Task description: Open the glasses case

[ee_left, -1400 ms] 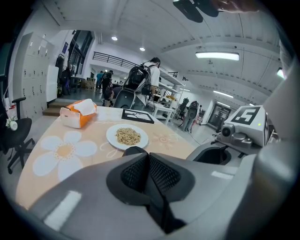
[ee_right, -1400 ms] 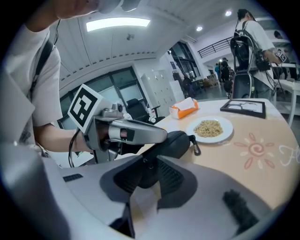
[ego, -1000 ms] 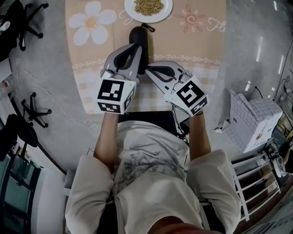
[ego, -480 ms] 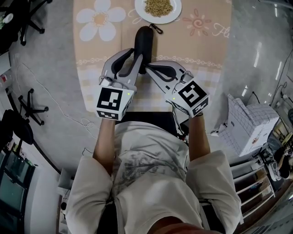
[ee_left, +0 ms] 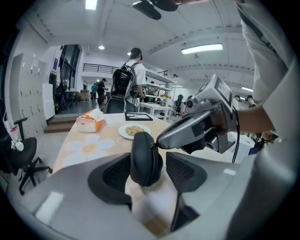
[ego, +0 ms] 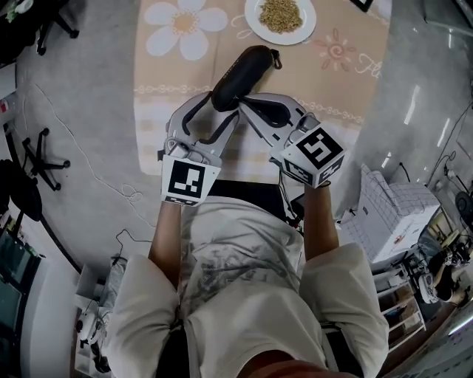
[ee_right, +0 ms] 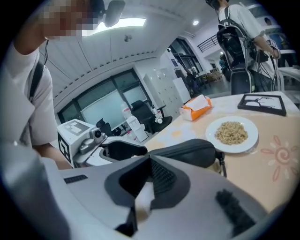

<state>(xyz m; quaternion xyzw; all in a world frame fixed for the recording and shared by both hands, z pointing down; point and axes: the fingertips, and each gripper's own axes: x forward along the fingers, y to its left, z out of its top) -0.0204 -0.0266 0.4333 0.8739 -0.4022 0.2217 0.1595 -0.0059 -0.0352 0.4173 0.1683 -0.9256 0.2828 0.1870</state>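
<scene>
One grain plate (ego: pixel 280 16) beyond glasses case (ego: pixel 240 76), orange box (ee_left: pixel 89 123) farther

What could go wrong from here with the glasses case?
1. The left gripper has just been opening its jaws, which stand clear of the glasses case between them; pushed by the shut right gripper at its side, it could swivel instead of opening.
2. The plate of grains sits just beyond the case's far end; a sliding case could knock it.
</scene>
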